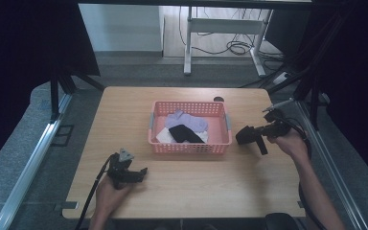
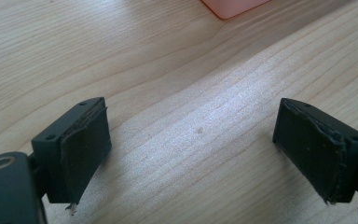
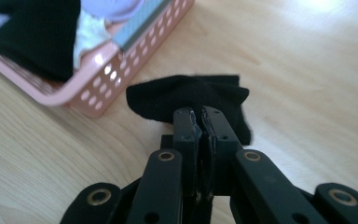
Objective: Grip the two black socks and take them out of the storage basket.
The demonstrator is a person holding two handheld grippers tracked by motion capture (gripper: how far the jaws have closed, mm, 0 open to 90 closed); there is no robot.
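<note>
right tool (image 3: 200,116) clamped on a black sock (image 3: 189,100), just beside the pink basket (image 3: 98,100), above the bench (image 1: 196,187). soft, light, limp; best pinched mid-fold. left tool (image 2: 193,149) wide open, empty.

1. The right gripper (image 3: 200,112) has its jaws pressed together on a black cloth (image 3: 186,99).
2. The cloth spreads beyond both fingertips, above the wooden table (image 3: 303,70).
3. Up-left of the fingers sits a pink basket (image 3: 107,88) holding dark, white and lilac cloths.
</note>
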